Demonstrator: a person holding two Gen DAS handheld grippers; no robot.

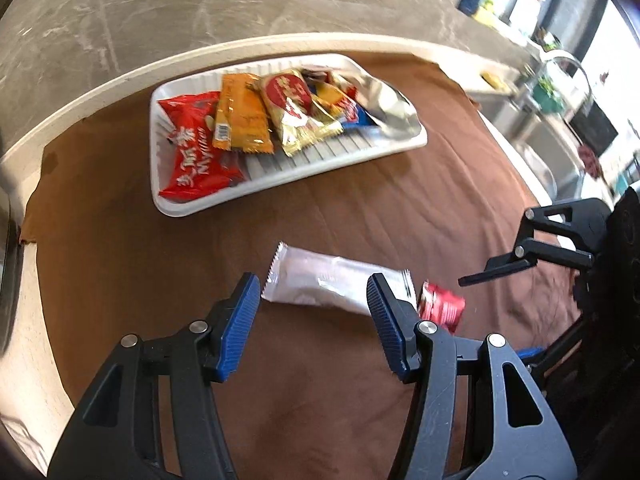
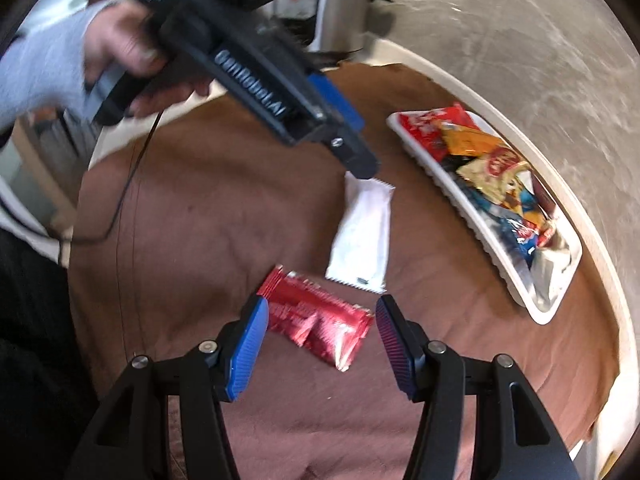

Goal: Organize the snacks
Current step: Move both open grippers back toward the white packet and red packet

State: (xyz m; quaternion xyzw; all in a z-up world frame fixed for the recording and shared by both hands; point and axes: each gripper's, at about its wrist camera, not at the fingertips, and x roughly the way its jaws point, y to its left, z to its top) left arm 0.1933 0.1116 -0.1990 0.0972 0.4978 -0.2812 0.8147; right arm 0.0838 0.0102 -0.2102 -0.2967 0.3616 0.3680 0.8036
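Left gripper [image 1: 314,312]: jaws apart, nothing pinched; blue pads [image 1: 236,332] poised above the brown cloth [image 1: 340,208], with the white packet [image 1: 324,280] lying flat on the cloth just beyond the tips, its right end behind the right pad. Right gripper [image 2: 320,338]: jaws apart, holding nothing; the red packet [image 2: 320,320] lies on the cloth between and just past the tips, pads not pressing on it. The red packet sits just beside the near end of the white packet; touching or not cannot be told from either view. In the right wrist view the left gripper reaches in from the upper left, its tip over the far end of the white packet, carried by a hand [image 2: 132,52] in a pale grey sleeve [image 2: 36,68]. Farther back, a white ribbed tray [image 1: 304,168] rests on the cloth near the edge of the round worktop [image 1: 120,80]; it carries a red bag [image 1: 196,148], an orange packet [image 1: 240,112], a gold packet [image 1: 300,112], a silver bag [image 1: 384,104] and other wrappers, overlapping in a row. Grey floor [image 1: 160,8] beyond the rim. Both views motion-blurred.
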